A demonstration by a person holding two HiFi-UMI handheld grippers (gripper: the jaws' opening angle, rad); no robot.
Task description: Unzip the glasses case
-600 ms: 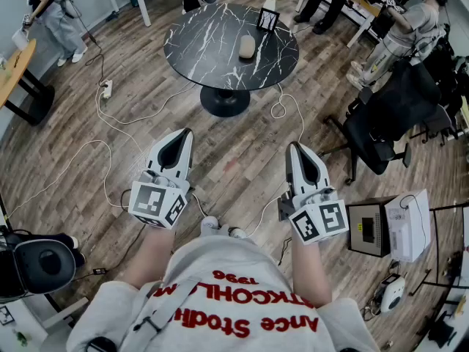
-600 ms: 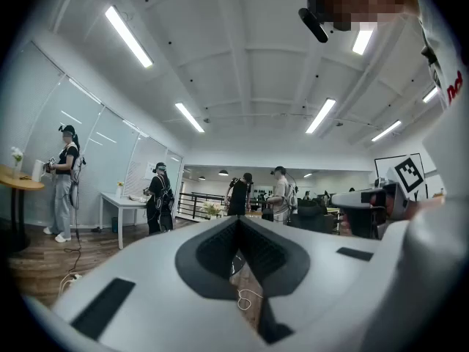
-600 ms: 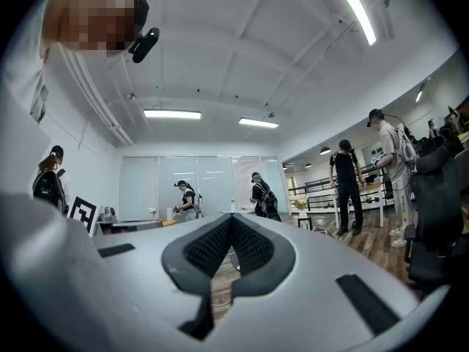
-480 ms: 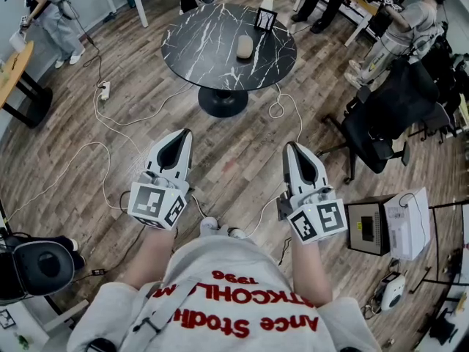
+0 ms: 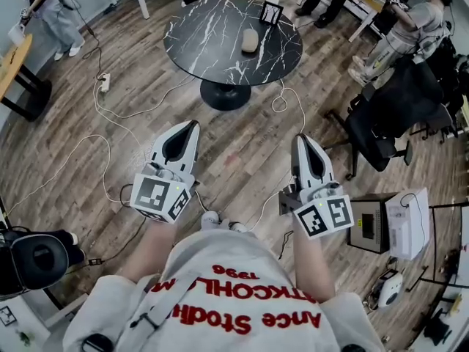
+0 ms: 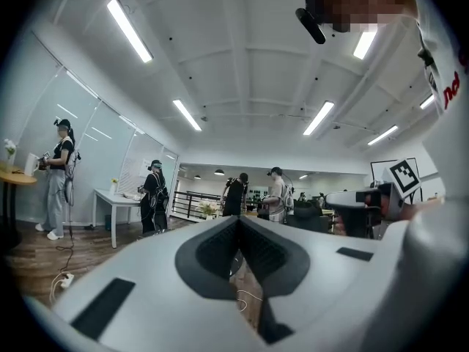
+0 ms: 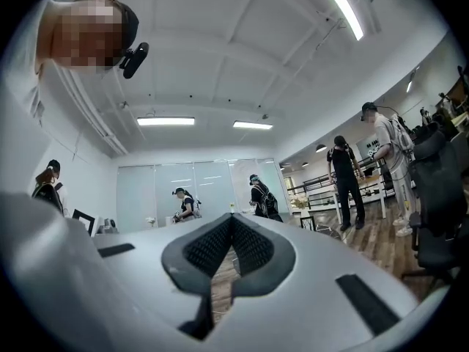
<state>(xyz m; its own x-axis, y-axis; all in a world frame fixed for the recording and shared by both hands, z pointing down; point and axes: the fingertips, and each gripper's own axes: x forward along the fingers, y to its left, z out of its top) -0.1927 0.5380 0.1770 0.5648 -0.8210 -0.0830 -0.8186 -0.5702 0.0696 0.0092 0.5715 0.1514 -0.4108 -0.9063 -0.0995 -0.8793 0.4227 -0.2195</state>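
Looking down from my head, I hold my left gripper left of centre and my right gripper right of centre, both above the wood floor. Each gripper's own view shows its jaws pressed together with nothing between them. The beige glasses case lies on the round black marble table in the upper middle of the frame, well apart from both grippers, near a small picture frame.
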